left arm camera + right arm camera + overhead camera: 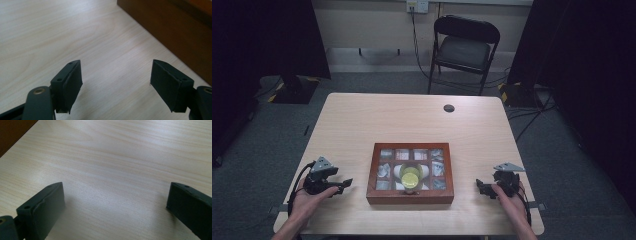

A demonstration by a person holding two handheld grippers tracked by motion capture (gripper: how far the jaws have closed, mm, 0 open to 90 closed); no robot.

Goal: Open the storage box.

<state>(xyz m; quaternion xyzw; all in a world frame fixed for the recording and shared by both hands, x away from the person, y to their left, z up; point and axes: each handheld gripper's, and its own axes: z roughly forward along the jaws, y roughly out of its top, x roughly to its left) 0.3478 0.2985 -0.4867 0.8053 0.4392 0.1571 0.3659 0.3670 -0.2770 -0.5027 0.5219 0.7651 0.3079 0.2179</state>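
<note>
A pale wood-grain desk [362, 125] is standing on grey carpet, with a black folding chair [464, 47] sitting beyond its far edge in front of a light wall, and dark curtains hanging at both sides of the room. A small dark round disc [449, 108] is lying near the far edge of the desk.

A brown wooden box [410, 195] with a glass-paned lid is resting at the near middle of the desk, and a yellow-topped object [410, 177] is showing at its centre.

The left hand-held gripper [343, 184] is lying low over the desk just left of the box, its jaws standing wide apart with bare wood between them; in the left gripper view [116, 86] the box's brown side [170, 32] is rising close ahead to the right, not touching the jaws. The right hand-held gripper [482, 189] is sitting to the right of the box, jaws also spread wide and holding nothing [115, 207].

Open desk is lying between each hand-held gripper and the box, and the far half of the desk is giving plenty of room.
</note>
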